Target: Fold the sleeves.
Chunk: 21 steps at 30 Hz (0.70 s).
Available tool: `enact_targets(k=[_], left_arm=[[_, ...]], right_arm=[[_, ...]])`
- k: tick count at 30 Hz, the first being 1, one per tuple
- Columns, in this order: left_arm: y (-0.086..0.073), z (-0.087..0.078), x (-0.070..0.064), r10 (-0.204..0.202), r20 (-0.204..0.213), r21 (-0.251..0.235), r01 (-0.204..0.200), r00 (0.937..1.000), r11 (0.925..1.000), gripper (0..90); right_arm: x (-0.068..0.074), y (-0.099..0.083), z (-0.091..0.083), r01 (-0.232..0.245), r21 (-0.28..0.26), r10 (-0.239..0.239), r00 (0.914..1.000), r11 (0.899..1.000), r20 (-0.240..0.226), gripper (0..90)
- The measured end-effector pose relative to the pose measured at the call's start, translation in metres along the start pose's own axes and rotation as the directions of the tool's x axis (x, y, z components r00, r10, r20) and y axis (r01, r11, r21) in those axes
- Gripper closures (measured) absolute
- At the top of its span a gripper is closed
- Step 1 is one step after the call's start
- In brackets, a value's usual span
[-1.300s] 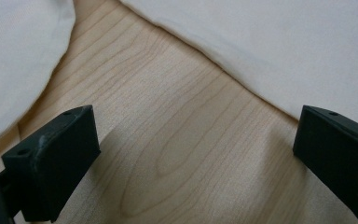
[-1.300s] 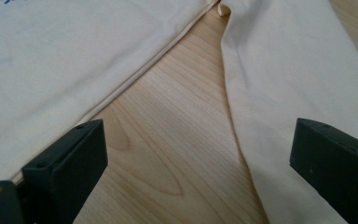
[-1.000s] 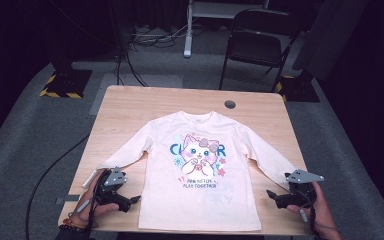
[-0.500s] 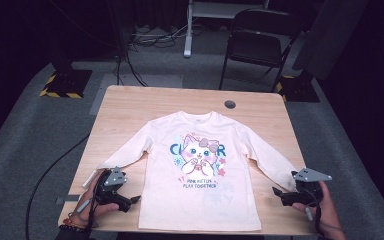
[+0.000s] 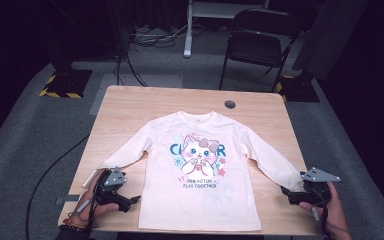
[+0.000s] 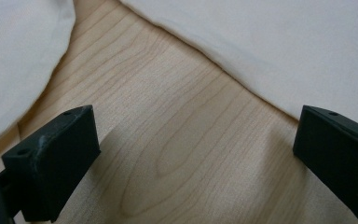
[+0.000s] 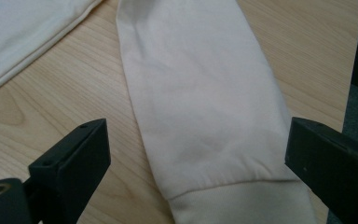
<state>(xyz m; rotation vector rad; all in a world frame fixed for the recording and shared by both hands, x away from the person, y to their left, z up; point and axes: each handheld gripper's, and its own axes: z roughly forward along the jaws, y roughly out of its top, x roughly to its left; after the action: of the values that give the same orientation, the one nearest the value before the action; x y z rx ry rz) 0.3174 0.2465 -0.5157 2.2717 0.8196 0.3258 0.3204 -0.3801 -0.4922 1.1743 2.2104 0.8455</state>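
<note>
A pale pink long-sleeved shirt [image 5: 200, 165] with a cat print lies flat, front up, on the wooden table [image 5: 130, 110], sleeves spread. My left gripper [image 5: 134, 200] rests near the front left, just beside the shirt's hem. In the left gripper view it [image 6: 196, 135] is open over bare wood, with the shirt body [image 6: 270, 42] ahead and the left sleeve [image 6: 14, 56] to one side. My right gripper [image 5: 286, 192] sits at the end of the right sleeve. Seen from its own camera, it [image 7: 198, 144] is open with the sleeve cuff [image 7: 205, 93] lying between the jaws.
A round cable hole [image 5: 230, 104] sits near the table's far edge. A black chair [image 5: 260, 45] stands behind the table, with cables on the grey floor. A small white object [image 5: 89, 179] lies by my left hand. The table's right edge is close to my right gripper.
My right gripper has shifted slightly to the right, toward the sleeve's end. The left gripper and the shirt have not moved.
</note>
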Motion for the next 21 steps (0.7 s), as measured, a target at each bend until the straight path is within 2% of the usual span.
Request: enact_targets(k=[4, 13, 21], left_arm=[[0.000, 0.000, 0.000, 0.000, 0.000, 0.000, 0.000, 1.0000, 1.0000, 0.2], [0.000, 0.000, 0.000, 0.000, 0.000, 0.000, 0.000, 1.0000, 1.0000, 0.3], [0.000, 0.000, 0.000, 0.000, 0.000, 0.000, 0.000, 1.0000, 1.0000, 0.3]], right_arm=[[-0.005, -0.003, -0.001, -0.014, -0.005, 0.014, 0.9999, 1.000, 0.002, 7.5], [-0.021, -0.016, 0.002, -0.085, -0.012, 0.085, 0.9964, 0.996, -0.001, 9.4], [-0.029, -0.024, 0.006, -0.147, -0.009, 0.147, 0.9891, 0.989, -0.015, 9.7]])
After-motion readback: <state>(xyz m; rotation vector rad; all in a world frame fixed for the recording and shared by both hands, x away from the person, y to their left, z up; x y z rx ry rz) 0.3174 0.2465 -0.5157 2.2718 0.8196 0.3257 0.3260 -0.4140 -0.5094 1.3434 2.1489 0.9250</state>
